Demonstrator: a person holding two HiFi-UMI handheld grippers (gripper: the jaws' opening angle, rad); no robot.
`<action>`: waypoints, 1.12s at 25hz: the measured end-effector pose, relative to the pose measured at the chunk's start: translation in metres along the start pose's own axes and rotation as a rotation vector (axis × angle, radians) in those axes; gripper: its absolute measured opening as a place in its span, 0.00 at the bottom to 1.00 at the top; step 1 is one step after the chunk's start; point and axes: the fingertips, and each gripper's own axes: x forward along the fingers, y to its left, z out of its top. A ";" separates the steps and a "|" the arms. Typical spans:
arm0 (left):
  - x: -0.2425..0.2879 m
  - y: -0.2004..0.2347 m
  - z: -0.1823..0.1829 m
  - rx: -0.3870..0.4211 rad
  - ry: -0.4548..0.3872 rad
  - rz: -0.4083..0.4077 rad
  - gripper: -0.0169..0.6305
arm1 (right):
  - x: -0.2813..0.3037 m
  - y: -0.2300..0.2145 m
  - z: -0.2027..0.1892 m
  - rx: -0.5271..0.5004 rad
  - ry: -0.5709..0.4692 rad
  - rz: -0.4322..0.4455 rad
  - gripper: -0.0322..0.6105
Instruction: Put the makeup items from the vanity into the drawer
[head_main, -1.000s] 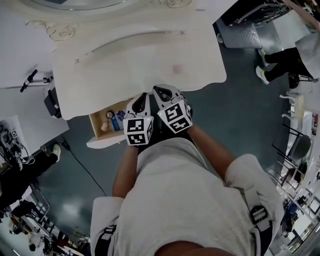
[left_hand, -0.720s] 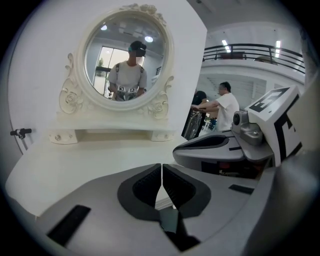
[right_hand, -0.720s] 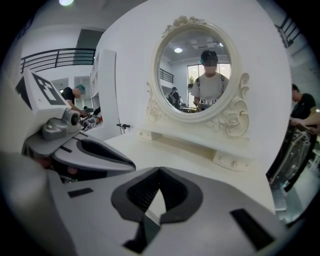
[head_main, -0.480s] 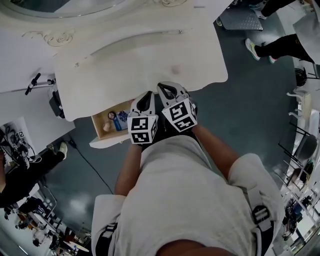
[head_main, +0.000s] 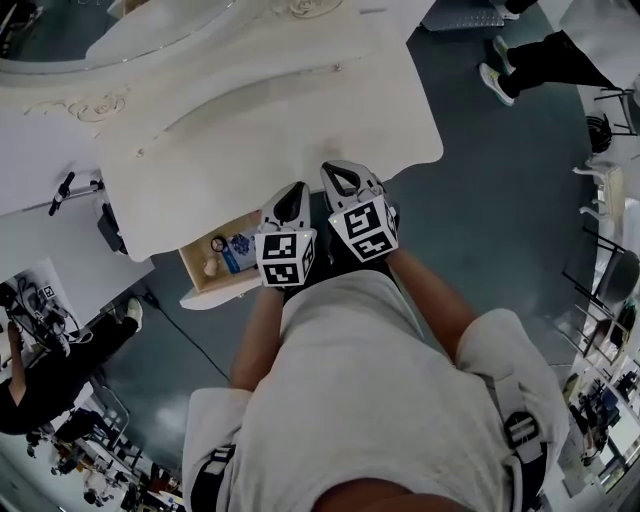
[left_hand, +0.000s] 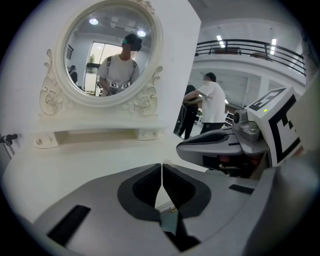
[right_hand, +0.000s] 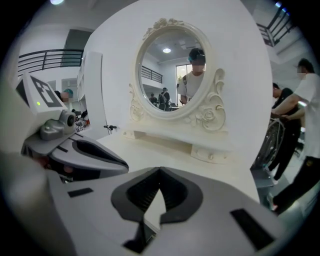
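Two grippers side by side at the front edge of the vanity (head_main: 270, 120). Left gripper (left_hand: 162, 166) with jaws closed, nothing between them. Right gripper (right_hand: 160, 172) likewise closed and empty. Just left of the left gripper, under the vanity edge: drawer (head_main: 192, 268) pulled open, holding a blue package (head_main: 238, 250), a small round item (head_main: 218, 243) and a pale item (head_main: 210, 267). Compared with one second earlier: same gripper pose, same drawer opening, contents unmoved. Cream vanity surface, with an oval mirror (left_hand: 111, 52) in a carved frame at the back. Dark grey floor (head_main: 480, 200). Bystanders (left_hand: 210, 105) standing in the room.
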 end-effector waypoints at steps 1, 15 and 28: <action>0.003 -0.002 0.001 0.002 0.003 -0.003 0.05 | 0.000 -0.004 -0.001 0.002 0.001 -0.005 0.07; 0.037 -0.008 -0.002 0.022 0.081 0.006 0.05 | 0.019 -0.052 -0.026 0.011 0.037 -0.072 0.07; 0.043 0.001 0.001 0.019 0.110 0.059 0.05 | 0.050 -0.060 -0.059 0.023 0.127 -0.015 0.30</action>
